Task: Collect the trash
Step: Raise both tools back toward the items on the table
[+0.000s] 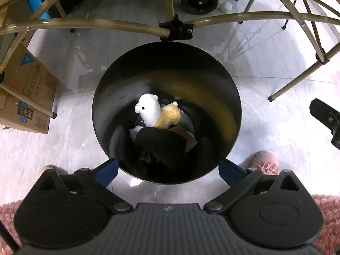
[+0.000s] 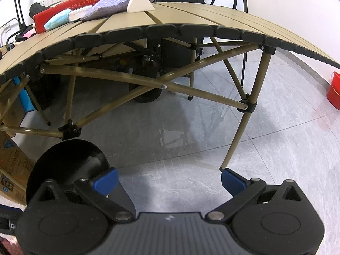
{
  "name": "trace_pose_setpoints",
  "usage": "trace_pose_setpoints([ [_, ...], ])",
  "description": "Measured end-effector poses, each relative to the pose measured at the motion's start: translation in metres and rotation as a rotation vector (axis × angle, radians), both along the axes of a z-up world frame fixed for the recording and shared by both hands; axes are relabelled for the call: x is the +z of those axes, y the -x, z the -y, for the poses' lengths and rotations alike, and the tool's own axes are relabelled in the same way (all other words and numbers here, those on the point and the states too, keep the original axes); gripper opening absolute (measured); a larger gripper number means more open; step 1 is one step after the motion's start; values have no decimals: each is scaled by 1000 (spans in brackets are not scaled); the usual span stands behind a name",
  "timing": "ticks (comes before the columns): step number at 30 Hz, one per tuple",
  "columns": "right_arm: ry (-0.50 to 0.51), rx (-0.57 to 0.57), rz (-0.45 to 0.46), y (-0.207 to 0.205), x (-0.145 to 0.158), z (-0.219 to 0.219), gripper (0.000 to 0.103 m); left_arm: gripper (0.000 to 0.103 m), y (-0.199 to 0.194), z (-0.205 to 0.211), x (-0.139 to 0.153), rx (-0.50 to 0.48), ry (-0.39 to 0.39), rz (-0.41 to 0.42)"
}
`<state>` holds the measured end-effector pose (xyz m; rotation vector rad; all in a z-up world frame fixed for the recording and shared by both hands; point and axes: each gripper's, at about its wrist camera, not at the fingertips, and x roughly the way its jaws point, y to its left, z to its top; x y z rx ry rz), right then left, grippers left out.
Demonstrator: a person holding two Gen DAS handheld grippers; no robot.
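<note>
trash bin [image 1: 212,89] holds a plush alpaca [image 1: 157,112] beneath gaping left tongs [image 1: 167,170]; right tongs [image 2: 169,180] gape beside the table leg [image 2: 240,131].

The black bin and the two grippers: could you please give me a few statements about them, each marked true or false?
1. A white and yellow alpaca plush toy lies inside the black bin. True.
2. The left gripper is clamped on the toy. False: it is open and empty above the bin.
3. The right gripper holds nothing. True.
4. The bin stands on the folding table. False: it stands on the floor beside the table's frame.
5. A red bucket stands on the floor. True.
</note>
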<state>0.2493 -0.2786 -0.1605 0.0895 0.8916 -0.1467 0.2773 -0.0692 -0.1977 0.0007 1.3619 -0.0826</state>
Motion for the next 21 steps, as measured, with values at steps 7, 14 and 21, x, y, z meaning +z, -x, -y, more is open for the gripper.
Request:
trace_pose_setpoints([
  [7,1,0,-2,0,0,-1,103,102,11,0,11,-19,-1,10],
  [14,4,3,-14,-2,-5,-6,103,103,25,3,25,-33,-30,30],
  [21,7,2,-29,-3,-9,-5,103,103,37,1,33,-27,-47,43],
])
